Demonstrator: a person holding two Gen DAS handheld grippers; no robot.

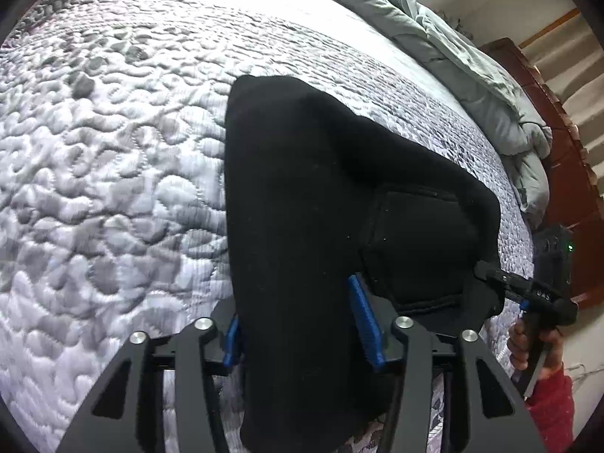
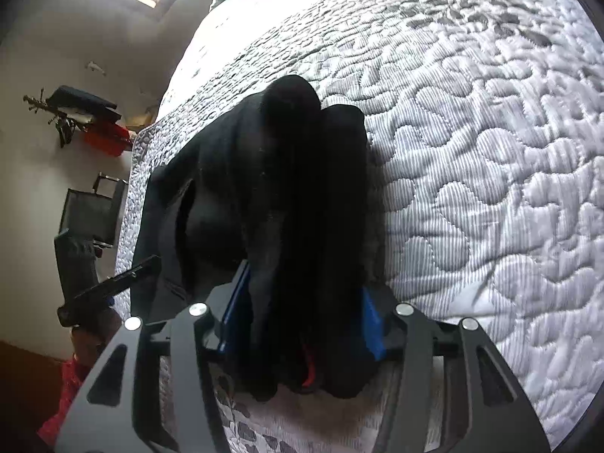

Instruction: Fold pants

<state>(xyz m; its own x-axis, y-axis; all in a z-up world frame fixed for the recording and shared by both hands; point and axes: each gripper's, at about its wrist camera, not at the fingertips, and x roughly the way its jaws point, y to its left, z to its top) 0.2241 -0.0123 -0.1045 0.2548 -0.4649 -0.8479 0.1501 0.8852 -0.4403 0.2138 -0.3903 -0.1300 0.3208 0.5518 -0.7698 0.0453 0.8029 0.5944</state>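
Two grippers, each with blue pads, pinch one pair of soft black cloth pants point(image 1: 321, 207). The left gripper point(image 1: 302, 324) squeezes a thick fold of the pants between its fingers. The right gripper point(image 2: 302, 321) squeezes a bunched edge of the pants. The pants are held up just above one white and grey quilted bedspread point(image 1: 113, 151). One grey crumpled blanket point(image 1: 472, 75) lies at the far side of the bedspread. Both grippers point forward over the bedspread, side by side.
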